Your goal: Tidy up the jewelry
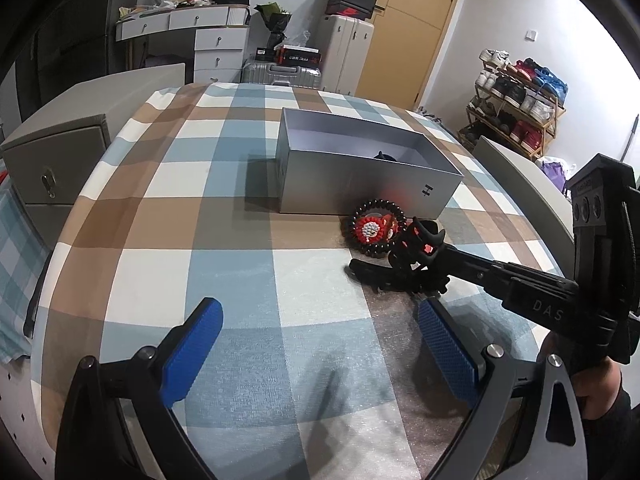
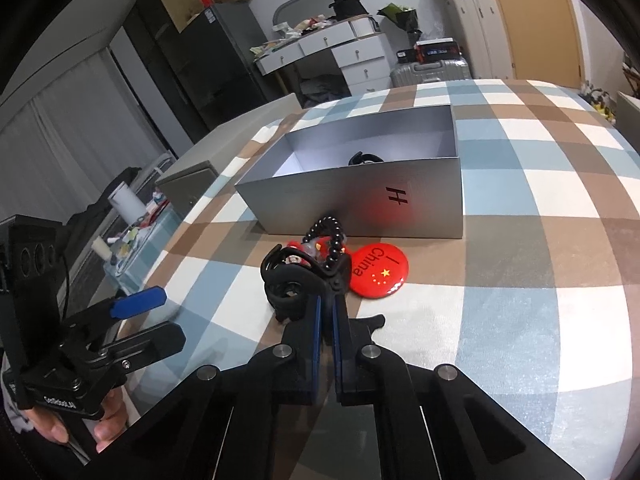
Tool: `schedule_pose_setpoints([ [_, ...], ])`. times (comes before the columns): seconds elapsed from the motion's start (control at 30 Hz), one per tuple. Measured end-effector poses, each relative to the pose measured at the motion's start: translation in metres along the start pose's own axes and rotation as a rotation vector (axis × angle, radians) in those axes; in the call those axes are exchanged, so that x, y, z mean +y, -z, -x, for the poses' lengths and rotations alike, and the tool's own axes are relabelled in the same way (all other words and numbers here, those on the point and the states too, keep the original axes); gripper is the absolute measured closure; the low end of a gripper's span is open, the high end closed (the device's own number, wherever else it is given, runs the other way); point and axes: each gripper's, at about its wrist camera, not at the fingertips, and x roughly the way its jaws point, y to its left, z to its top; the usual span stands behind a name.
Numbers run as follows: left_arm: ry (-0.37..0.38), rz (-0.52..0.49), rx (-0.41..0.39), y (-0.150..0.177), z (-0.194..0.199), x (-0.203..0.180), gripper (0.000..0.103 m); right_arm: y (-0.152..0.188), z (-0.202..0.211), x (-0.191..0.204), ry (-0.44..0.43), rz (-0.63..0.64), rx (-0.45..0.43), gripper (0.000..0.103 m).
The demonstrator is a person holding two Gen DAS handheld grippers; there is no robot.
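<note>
Right gripper point(image 2: 326, 280): jaws pressed together on a black hair claw point(image 2: 286, 280), lifted clear of the pile, likely bound for the box.
Left gripper point(image 1: 320, 344): jaws wide apart, empty, hovering near the pile.
Bead bracelet point(image 1: 376, 220): lies just in front of the box, beside a red badge point(image 2: 376, 274).
Box point(image 1: 352, 176): grey, lid off, one dark item inside.
Surface: checked cloth point(image 1: 200, 220).
Room: drawers, suitcases, shoe rack point(image 1: 516, 104) far right.

Matt checked cloth tablecloth point(image 1: 168, 184), brushed silvery box point(image 2: 360, 204), glossy red badge point(image 2: 378, 270), shiny black beads point(image 2: 334, 240)
</note>
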Motion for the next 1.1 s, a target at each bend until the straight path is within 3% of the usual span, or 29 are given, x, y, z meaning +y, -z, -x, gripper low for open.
schedule_pose_setpoints([
  [0.5,-0.004,0.005,0.041,0.0,-0.005,-0.003,0.007,-0.001,0.018,-0.01,-0.03,-0.037,-0.076,0.099],
  [0.67,0.045,-0.005,0.091,-0.004,-0.015,-0.01,0.007,0.0,0.034,-0.017,-0.013,-0.05,-0.119,0.099],
  [1.1,0.071,-0.109,0.165,-0.022,-0.049,-0.051,0.007,0.008,0.071,-0.04,0.053,-0.067,-0.191,0.099],
])
